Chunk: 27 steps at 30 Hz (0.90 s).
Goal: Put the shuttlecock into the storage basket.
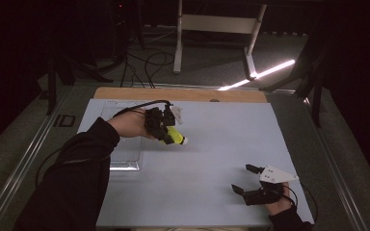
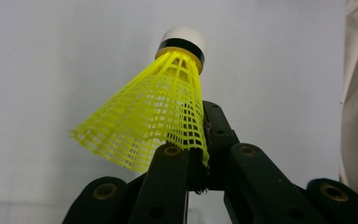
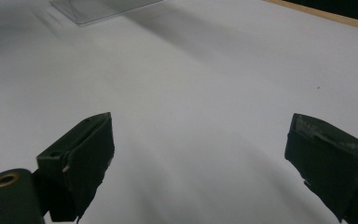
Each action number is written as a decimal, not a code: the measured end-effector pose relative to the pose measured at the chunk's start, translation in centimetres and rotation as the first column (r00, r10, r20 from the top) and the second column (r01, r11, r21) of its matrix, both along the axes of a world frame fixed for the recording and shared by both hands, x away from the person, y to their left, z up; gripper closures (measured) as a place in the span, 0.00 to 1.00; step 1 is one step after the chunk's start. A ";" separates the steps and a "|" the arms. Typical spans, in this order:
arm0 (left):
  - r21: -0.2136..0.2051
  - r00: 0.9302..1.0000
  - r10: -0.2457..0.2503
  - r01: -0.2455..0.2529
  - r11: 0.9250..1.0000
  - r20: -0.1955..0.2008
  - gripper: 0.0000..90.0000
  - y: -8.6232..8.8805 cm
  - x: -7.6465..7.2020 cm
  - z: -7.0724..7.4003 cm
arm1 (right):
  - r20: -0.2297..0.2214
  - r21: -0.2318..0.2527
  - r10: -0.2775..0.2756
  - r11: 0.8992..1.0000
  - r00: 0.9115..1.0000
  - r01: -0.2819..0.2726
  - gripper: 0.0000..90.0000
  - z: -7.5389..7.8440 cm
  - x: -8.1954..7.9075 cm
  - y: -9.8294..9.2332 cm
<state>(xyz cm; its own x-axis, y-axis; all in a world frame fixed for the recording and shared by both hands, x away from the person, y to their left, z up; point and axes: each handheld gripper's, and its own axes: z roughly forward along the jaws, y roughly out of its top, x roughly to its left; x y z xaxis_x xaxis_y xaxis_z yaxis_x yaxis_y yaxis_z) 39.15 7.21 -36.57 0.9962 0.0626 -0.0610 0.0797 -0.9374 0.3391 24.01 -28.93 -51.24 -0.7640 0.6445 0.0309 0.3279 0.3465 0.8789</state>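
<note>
No readable text, label, brand, number or sign appears on the shuttlecock (image 2: 158, 116), the tabletop (image 1: 212, 144) or anything else in view.

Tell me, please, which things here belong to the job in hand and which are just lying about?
In the job: yellow shuttlecock, pinched by its skirt in the left gripper.
Lying about: clear plastic tray on the table; right gripper, open and idle.

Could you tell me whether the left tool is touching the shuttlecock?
Touching: in the left gripper view the left tool pinches the shuttlecock skirt's edge between closed jaws.
</note>
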 end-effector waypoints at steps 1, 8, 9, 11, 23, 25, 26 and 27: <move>-0.003 1.000 0.008 -0.008 1.000 -0.005 0.99 0.4 0.1 0.1 | -0.001 -0.002 -0.002 1.000 1.000 0.002 0.09 0.0 0.0 0.0; -0.021 0.998 0.056 -0.055 0.998 0.025 0.99 3.2 0.2 1.4 | -0.001 -0.001 -0.003 1.000 1.000 0.003 0.09 0.0 0.0 0.1; -0.029 0.998 0.061 -0.060 0.998 0.014 0.99 3.6 0.2 1.6 | -0.003 -0.001 -0.004 1.000 1.000 0.004 0.09 0.0 0.0 0.1; -0.028 0.997 0.069 -0.068 0.997 0.026 0.99 4.2 0.0 1.9 | -0.001 -0.007 -0.003 1.000 1.000 0.003 0.09 0.0 0.0 0.2; -0.026 0.991 0.132 -0.132 0.991 0.021 0.99 8.3 -0.5 2.3 | -0.001 -0.012 -0.001 1.000 1.000 0.001 0.09 0.0 -0.1 0.2; -0.029 0.990 0.141 -0.140 0.990 0.021 0.99 9.0 -0.5 2.3 | -0.003 -0.013 -0.002 1.000 1.000 0.002 0.09 0.0 -0.1 0.2; -0.025 0.989 0.146 -0.146 0.989 0.020 0.99 9.5 -0.6 2.4 | -0.004 -0.013 -0.003 1.000 1.000 0.003 0.09 0.0 -0.1 0.2; -0.023 0.989 0.146 -0.145 0.989 0.024 0.99 9.8 -0.7 2.4 | -0.001 -0.014 -0.002 1.000 1.000 0.002 0.09 0.0 -0.1 0.2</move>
